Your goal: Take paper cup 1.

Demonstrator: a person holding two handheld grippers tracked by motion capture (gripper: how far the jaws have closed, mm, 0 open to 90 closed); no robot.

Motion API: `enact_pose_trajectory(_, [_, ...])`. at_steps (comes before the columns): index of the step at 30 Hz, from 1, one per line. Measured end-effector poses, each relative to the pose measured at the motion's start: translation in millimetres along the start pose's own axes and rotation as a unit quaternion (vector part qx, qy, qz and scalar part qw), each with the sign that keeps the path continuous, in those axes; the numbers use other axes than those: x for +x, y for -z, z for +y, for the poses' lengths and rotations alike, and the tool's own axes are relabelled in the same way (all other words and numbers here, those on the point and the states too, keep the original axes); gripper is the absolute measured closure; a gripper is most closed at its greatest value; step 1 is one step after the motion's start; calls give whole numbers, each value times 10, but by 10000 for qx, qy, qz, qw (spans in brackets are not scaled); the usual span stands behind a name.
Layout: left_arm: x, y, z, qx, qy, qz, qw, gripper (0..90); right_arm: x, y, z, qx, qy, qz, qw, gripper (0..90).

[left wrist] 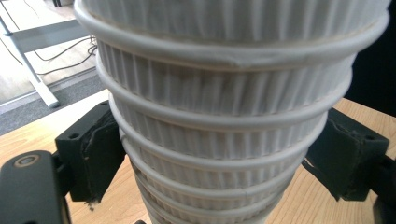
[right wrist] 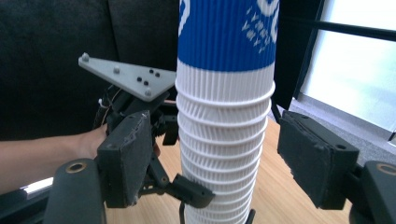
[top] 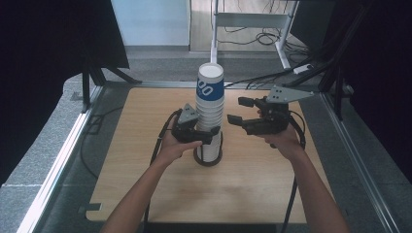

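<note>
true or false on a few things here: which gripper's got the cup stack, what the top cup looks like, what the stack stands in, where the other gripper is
1. The left gripper is closed on the lower part of the cup stack. True.
2. The right gripper is clamped on the stack as well. False: its jaws stand open, apart from the cups, beside the stack's upper half.
3. The top cup has a blue band with white print. True.
4. The stack lies on its side on the table. False: it stands upright in a dark ring holder.
5. The cups below the top one are ribbed and white. True.
</note>
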State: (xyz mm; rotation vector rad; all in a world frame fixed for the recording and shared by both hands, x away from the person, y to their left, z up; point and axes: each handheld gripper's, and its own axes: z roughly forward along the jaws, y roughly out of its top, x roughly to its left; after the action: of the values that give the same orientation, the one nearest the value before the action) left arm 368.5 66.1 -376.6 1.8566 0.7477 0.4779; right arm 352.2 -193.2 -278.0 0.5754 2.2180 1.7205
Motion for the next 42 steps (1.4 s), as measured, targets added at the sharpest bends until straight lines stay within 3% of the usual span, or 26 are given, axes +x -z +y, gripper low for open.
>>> enact_pose_trajectory(4, [-3,-1,1,4,-5,-1,10000,128,-7,-8,39,9,22,-49,10000,270])
enact_pose_trajectory(24, [-18,-5,1,-9,-1,-12,10000,128,-53,-96,145,-9,-4,147,9999,268])
enact_pose_trajectory(42, [-28,-1,2,12,-10,-10,10000,128,-120,-375,480,-46,-4,234,9997,233])
